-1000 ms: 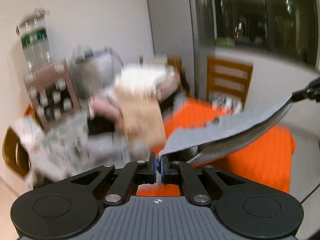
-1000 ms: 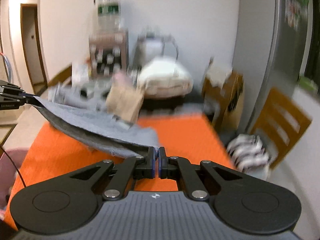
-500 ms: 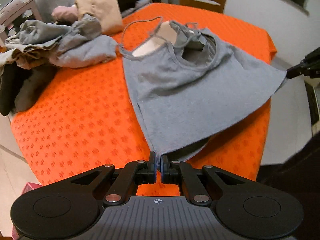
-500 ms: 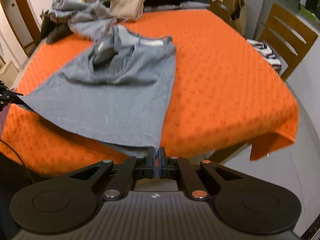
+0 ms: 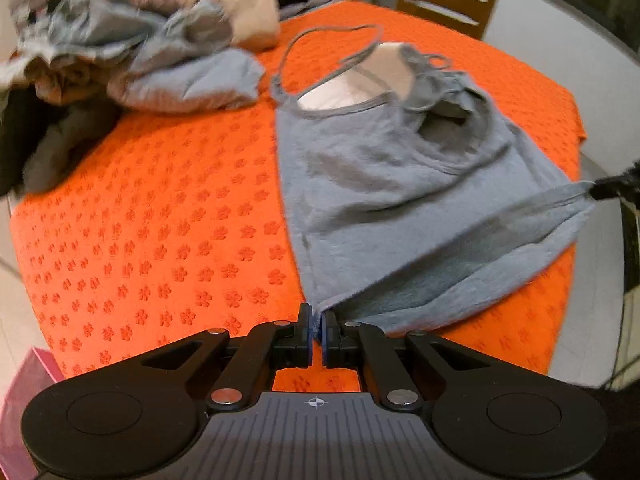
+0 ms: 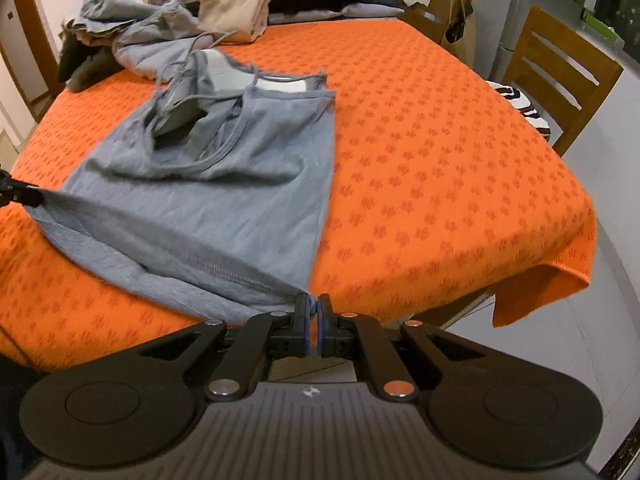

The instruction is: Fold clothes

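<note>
A grey strappy top (image 5: 384, 184) lies spread on the orange tablecloth (image 5: 160, 220), straps at the far end, hem toward me. My left gripper (image 5: 318, 330) is shut on one hem corner. My right gripper (image 6: 313, 322) is shut on the other hem corner of the top (image 6: 224, 184). The hem is pulled taut between them, just above the cloth near the table's front edge. The right gripper's tip shows at the right of the left wrist view (image 5: 612, 188); the left gripper's tip shows at the left of the right wrist view (image 6: 20, 194).
A pile of unfolded clothes (image 5: 120, 48) sits at the far left of the table, also in the right wrist view (image 6: 160, 28). A wooden chair (image 6: 560, 76) with a striped cloth stands at the right. The tablecloth (image 6: 460, 184) hangs over the right corner.
Both grippers swung the top down from the air and laid it flat on the table. Since half a second ago they have moved forward over the table, hem still held.
</note>
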